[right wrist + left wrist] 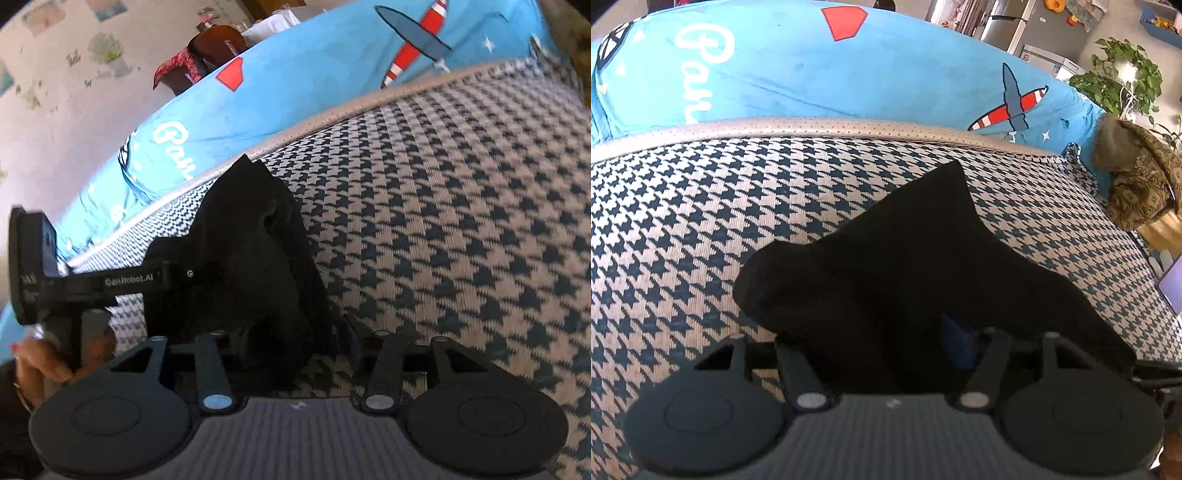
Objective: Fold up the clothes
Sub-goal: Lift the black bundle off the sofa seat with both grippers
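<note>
A black garment (905, 258) lies crumpled on a houndstooth cushion (683, 221). One corner of it points toward the back. My left gripper (879, 343) is low over its near edge, with its jaws apart. Black cloth lies between the fingers, and the blue pad (955, 347) of the right finger shows bare. In the right wrist view the same garment (258, 240) is heaped at the left, and the left gripper (177, 275) reaches into it from the side. My right gripper (295, 343) stands open at the garment's near right edge. Cloth lies by its left finger and bare cushion (461, 221) by its right.
A blue blanket (812, 74) printed with planes and lettering rises behind the cushion's grey trim (812, 125). At the far right are a brown patterned cloth (1141, 184) and a leafy plant (1123, 81). A hand (55, 358) holds the left gripper's handle.
</note>
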Motion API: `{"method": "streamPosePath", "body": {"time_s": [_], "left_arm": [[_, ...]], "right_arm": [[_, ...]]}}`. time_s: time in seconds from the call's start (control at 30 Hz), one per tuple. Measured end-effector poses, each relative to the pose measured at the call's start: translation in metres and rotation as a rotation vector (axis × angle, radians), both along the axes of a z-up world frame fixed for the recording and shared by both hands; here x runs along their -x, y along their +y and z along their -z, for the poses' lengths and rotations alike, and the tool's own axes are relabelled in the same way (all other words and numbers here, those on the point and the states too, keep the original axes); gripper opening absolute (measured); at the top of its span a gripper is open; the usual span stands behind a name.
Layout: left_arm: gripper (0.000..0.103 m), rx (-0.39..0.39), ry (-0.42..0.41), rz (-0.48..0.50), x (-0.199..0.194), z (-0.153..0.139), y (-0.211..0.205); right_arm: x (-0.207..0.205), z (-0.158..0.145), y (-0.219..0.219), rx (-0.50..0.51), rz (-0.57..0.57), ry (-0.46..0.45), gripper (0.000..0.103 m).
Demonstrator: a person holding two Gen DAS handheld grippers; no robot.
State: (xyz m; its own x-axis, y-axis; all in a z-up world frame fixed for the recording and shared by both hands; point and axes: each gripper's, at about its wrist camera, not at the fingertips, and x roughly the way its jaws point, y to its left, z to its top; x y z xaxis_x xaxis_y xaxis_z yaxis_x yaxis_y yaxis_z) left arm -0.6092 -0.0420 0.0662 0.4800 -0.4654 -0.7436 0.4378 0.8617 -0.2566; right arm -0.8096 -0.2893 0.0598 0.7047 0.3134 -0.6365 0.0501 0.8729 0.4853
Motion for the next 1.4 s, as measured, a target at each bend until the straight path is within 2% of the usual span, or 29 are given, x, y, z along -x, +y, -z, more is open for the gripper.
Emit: {"method": "streamPosePath", "body": {"time_s": [0.13, 0.37, 0.43, 0.5, 0.57, 0.73, 0.83, 1.07, 1.4], "left_arm": [[0.063, 0.003, 0.002, -0.005, -0.001, 0.001, 0.001], [0.065, 0.010, 0.006, -0.013, -0.002, 0.002, 0.000], [0.060, 0.008, 0.001, -0.013, -0.002, 0.001, -0.001], [0.053, 0.007, -0.007, -0.008, 0.000, -0.001, -0.003], [0.048, -0.012, -0.029, -0.004, 0.003, -0.004, -0.007], [0.032, -0.050, -0.077, -0.018, 0.011, -0.011, -0.009], [0.029, -0.070, -0.093, -0.035, 0.014, -0.015, -0.008], [0.029, -0.097, -0.156, -0.077, 0.023, -0.034, 0.001], [0.029, -0.121, -0.188, -0.149, 0.029, -0.056, 0.021]], "right_arm": [[-0.005, 0.007, -0.002, -0.082, -0.006, -0.007, 0.050], [-0.019, 0.013, 0.010, -0.082, -0.001, -0.054, 0.051], [-0.025, 0.013, 0.012, -0.079, 0.015, -0.058, 0.048], [-0.030, 0.014, 0.015, -0.078, 0.035, -0.053, 0.036], [-0.034, 0.013, 0.017, -0.078, 0.047, -0.046, 0.031], [-0.035, 0.001, 0.029, 0.004, 0.025, -0.063, 0.023], [-0.033, -0.010, 0.039, 0.062, 0.001, -0.102, 0.020], [-0.032, -0.029, 0.059, 0.143, -0.051, -0.178, 0.019], [-0.036, -0.049, 0.081, 0.162, -0.094, -0.247, 0.019]]}}
